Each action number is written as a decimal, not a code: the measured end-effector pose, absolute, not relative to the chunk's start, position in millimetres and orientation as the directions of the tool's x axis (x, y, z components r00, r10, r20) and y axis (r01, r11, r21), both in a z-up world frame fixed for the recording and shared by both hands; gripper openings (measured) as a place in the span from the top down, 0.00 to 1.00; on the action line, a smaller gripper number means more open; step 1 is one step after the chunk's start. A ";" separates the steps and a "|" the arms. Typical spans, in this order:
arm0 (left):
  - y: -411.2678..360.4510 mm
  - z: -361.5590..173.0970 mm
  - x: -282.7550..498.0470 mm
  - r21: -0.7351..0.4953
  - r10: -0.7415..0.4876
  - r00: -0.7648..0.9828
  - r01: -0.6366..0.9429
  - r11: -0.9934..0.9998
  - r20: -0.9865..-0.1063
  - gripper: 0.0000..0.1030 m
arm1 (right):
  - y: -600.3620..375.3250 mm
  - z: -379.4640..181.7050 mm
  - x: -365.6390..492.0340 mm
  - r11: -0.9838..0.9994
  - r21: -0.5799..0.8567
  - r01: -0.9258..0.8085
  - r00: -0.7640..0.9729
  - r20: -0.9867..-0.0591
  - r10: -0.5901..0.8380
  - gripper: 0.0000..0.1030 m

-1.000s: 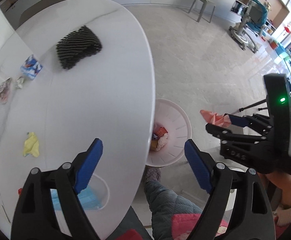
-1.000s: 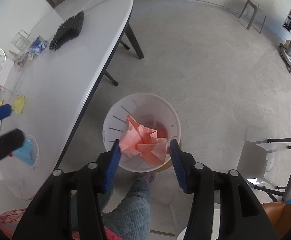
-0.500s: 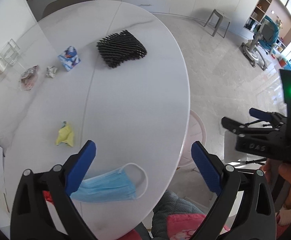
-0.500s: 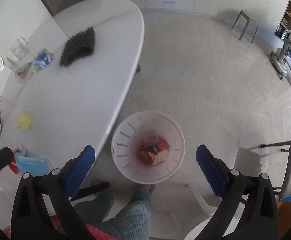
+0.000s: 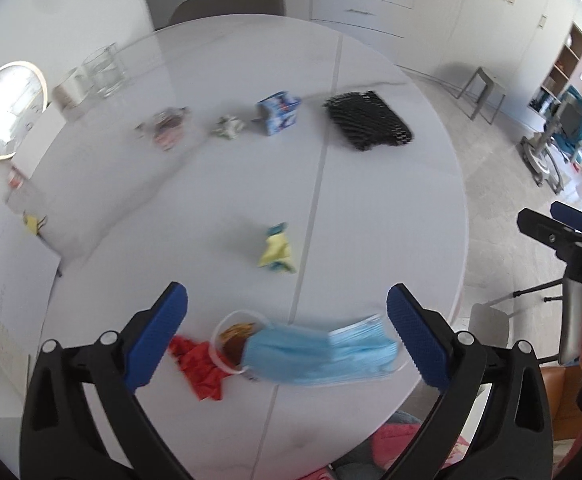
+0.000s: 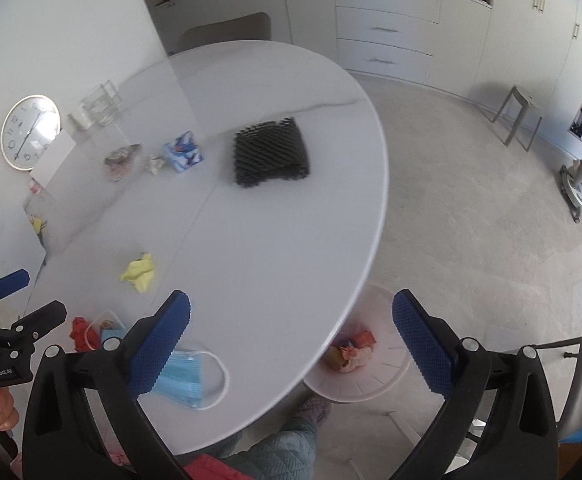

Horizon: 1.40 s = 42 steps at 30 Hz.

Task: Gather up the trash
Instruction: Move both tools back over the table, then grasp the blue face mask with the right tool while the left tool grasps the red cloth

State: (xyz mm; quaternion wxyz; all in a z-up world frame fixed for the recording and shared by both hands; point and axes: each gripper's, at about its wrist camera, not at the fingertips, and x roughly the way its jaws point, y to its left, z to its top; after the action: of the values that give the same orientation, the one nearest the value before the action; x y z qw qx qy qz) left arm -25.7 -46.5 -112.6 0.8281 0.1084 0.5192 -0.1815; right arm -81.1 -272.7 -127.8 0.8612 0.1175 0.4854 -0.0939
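Observation:
My left gripper (image 5: 287, 340) is open and empty above a blue face mask (image 5: 323, 354) at the near edge of the white table (image 5: 371, 208). A red scrap (image 5: 199, 364) lies beside the mask and a yellow wrapper (image 5: 277, 252) lies farther in. My right gripper (image 6: 291, 344) is open and empty above the table's right edge. The white bin (image 6: 371, 376) stands on the floor partly under that edge, with pink and orange trash (image 6: 349, 352) in it. The mask (image 6: 185, 376) and the yellow wrapper (image 6: 139, 274) also show in the right wrist view.
Farther back on the table lie a black mesh pad (image 5: 369, 126), a blue and white packet (image 5: 279, 114), a crumpled paper ball (image 5: 229, 126) and a foil wrapper (image 5: 165, 130). A clock (image 6: 31, 132) and glass jars (image 6: 99, 106) stand at the wall. A stool (image 6: 517, 116) stands on the floor.
The pink paper left my right gripper and lies in the bin. Both grippers swung from the bin towards the table. The left one now hangs over the face mask.

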 end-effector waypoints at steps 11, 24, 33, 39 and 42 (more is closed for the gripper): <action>52.6 -145.7 -30.1 -0.036 -0.158 0.377 0.311 0.950 -0.913 0.07 | -187.0 -147.5 -50.4 0.984 0.137 0.114 0.494 -0.867 0.063 0.03; 86.9 -195.5 -38.5 -0.126 -0.211 0.328 0.263 0.956 -0.921 0.07 | -113.1 -202.3 -58.3 0.975 0.093 -0.202 0.390 -0.906 0.167 0.03; 81.9 -233.0 -27.3 -0.116 -0.186 0.299 0.238 0.964 -0.936 0.09 | -96.1 -221.1 -60.3 0.928 0.081 -0.365 0.346 -0.913 0.216 0.03; 82.8 -242.4 -24.9 -0.140 -0.199 0.279 0.219 0.966 -0.939 0.15 | -79.5 -233.2 -53.7 0.844 0.055 -0.534 0.301 -0.920 0.251 0.12; 83.5 -242.1 -24.1 -0.145 -0.201 0.275 0.211 0.967 -0.940 0.15 | -71.8 -247.1 -46.2 0.814 0.050 -0.579 0.256 -0.936 0.239 0.28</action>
State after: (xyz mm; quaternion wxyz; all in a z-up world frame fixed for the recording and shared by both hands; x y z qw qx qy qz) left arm -24.1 83.5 -242.1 0.7985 0.0039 0.5880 -0.1290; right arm -46.2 -71.8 -247.1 0.7774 -0.1541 0.5502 0.2630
